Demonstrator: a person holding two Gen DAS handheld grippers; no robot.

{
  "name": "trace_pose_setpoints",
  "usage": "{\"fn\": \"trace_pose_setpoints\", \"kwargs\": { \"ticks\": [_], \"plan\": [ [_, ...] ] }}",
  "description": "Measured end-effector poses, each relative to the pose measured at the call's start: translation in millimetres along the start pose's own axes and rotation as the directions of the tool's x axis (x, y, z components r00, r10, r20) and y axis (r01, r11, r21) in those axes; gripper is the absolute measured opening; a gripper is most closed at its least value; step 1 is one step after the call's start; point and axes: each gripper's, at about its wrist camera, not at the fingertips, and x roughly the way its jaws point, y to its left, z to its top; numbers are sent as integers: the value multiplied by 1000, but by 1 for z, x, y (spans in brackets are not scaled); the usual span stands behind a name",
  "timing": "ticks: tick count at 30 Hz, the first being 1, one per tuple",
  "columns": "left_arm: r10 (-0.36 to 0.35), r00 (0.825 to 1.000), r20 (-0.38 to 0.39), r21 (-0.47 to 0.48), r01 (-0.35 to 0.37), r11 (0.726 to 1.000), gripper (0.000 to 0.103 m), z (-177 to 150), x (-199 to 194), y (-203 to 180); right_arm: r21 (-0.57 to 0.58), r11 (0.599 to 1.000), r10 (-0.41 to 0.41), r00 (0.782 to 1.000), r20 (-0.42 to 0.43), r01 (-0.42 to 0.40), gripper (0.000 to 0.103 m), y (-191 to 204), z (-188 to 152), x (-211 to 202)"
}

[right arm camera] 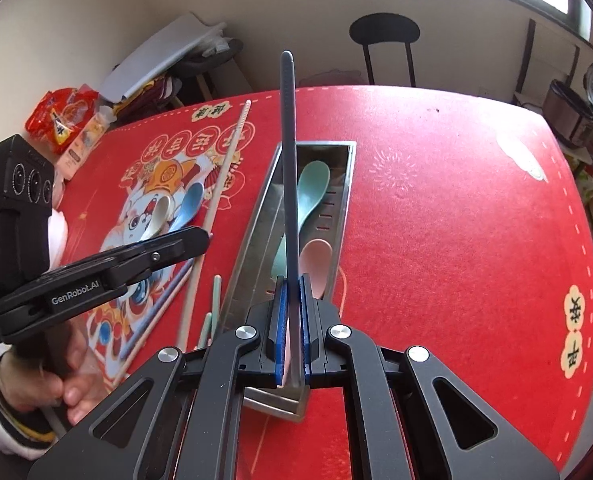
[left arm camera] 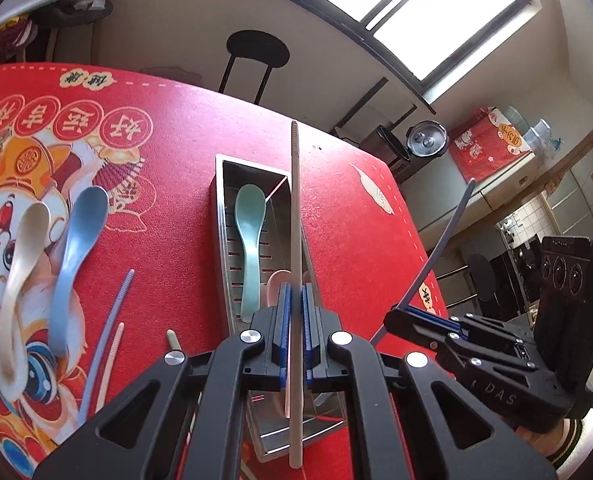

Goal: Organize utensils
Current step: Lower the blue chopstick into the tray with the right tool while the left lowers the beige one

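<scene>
Table [right arm camera: 456, 200]: it was covered by a red printed cloth, and everything in play lay on it.
Tray [left arm camera: 220, 216]: a long steel tray lay near the table's middle, open side up, running from six toward twelve o'clock in both wrist views.
Tray contents: a green spoon [left arm camera: 250, 216] lay along it with its bowl toward twelve; a pink spoon [right arm camera: 315, 258] sat at the six o'clock end, partly hidden behind the claws. I saw no chopsticks inside.
Loose spoons: a blue spoon [left arm camera: 76, 236] and a cream spoon [left arm camera: 20, 256] lay side by side on the cloth, at nine o'clock from the tray.
Loose chopsticks: a blue one [left arm camera: 108, 336], a pink one [left arm camera: 114, 344] and a green one [right arm camera: 215, 300] lay on the cloth between those spoons and the tray.
Left claw [left arm camera: 295, 300]: it was clamped shut on a white chopstick [left arm camera: 295, 200], which pointed toward twelve over the tray's right edge.
Right claw [right arm camera: 292, 300]: it was clamped shut on a dark chopstick [right arm camera: 288, 140], also pointing toward twelve above the tray.
Step in hand: judged as carrying two chopsticks to the tray, one per claw; neither was set down.
Next move: probably lower each stick until it lies along the tray's length, keep the tips clear of the spoons, then let go.
Remaining: by this layout, two spoons and several chopsticks were still outside the tray.
</scene>
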Motion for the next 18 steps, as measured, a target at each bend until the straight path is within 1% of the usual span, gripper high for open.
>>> {"fn": "trace_pose_setpoints", "kwargs": {
  "ticks": [3,7,14,18],
  "plan": [
    [17,1000,-24,-32,-18,999,6,-3,16,4,-9,1000,-2,999,-41,2,6,-3,-1,14],
    [52,998,-44,-33,-53,998,6,-9,31,6,31,999,22,995,-92,-19,6,-10,3,31],
    [113,992,-63,-26,-115,993,6,-9,48,12,72,997,12,992,-126,-3,6,-14,5,52],
    [117,990,-82,-32,-120,992,6,-7,52,15,99,995,0,993,-119,12,6,-16,5,56]
  ]
}}
